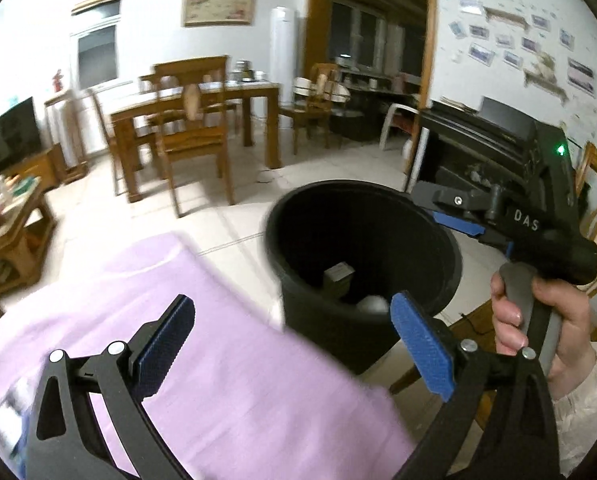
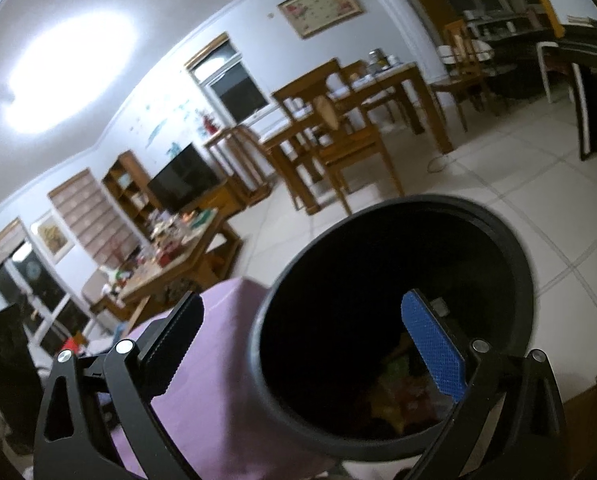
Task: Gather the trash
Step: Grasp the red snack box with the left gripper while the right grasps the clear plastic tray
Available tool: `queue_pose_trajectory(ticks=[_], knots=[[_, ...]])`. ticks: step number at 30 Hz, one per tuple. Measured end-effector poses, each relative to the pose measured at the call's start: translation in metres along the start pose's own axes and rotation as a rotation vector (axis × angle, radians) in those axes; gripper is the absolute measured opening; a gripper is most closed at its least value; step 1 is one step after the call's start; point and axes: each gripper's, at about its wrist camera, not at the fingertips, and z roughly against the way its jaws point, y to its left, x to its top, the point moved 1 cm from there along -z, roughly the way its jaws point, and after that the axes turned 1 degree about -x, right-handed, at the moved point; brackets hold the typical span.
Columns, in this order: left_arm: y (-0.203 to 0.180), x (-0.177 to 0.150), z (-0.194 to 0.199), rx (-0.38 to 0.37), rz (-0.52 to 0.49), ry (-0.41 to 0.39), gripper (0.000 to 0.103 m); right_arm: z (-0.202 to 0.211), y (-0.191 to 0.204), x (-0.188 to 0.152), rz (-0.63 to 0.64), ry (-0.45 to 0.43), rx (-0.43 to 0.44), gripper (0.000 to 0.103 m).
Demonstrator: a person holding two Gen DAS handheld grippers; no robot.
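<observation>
The left gripper (image 1: pixel 294 344) has its fingers (image 1: pixel 166 340) spread wide apart with nothing between them, poised over a surface draped in a lilac cloth (image 1: pixel 226 364). The black bin (image 1: pixel 378 332) stands at the cloth's edge, toward one o'clock from this gripper. Down inside it, the left wrist view picks out a small grey boxy item (image 1: pixel 338 276) standing at the bottom and a pale rounded lump (image 1: pixel 374 304) beside it, both blurred.

Only the left wrist view shows the right gripper (image 1: pixel 458 216) from the outside: it hangs at the bin's three o'clock rim, held by a hand (image 1: pixel 538 320) in a pale sleeve, its blue pads apart.

The right wrist view looks almost straight into the bin (image 2: pixel 514 264) past its own wide-open, empty fingers (image 2: pixel 434 340). From here the bottom shows a heap of colourful wrappers (image 2: pixel 406 396) in yellow, green and red, which the other camera does not reveal.

The right wrist view alone takes in a cluttered coffee table (image 2: pixel 178 256) at ten o'clock, with a television (image 2: pixel 182 180) behind it. Both views show a wooden dining table (image 1: pixel 202 108) and chairs at twelve o'clock across the tiled floor (image 1: pixel 242 188).
</observation>
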Motion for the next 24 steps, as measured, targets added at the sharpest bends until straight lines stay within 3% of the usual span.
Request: queue_pose_trajectory(ticks=[8, 14, 20, 24], knots=[[0.076, -0.058, 0.094, 0.133, 0.113, -0.012, 0.098, -0.024, 0.125, -0.047, 0.238, 0.180, 0.183, 0.098], [0.132, -0.117, 0.135, 0.291, 0.139, 0.113, 0.098, -0.049, 0.223, -0.097, 0.396, 0.358, 0.338, 0.098], [0.158, -0.156, 0.139, 0.314, 0.148, 0.228, 0.098, -0.081, 0.306, -0.161, 0.690, 0.479, 0.315, 0.098], [0.162, -0.159, 0.136, 0.302, 0.140, 0.234, 0.098, -0.107, 0.317, -0.183, 0.792, 0.540, 0.270, 0.098]])
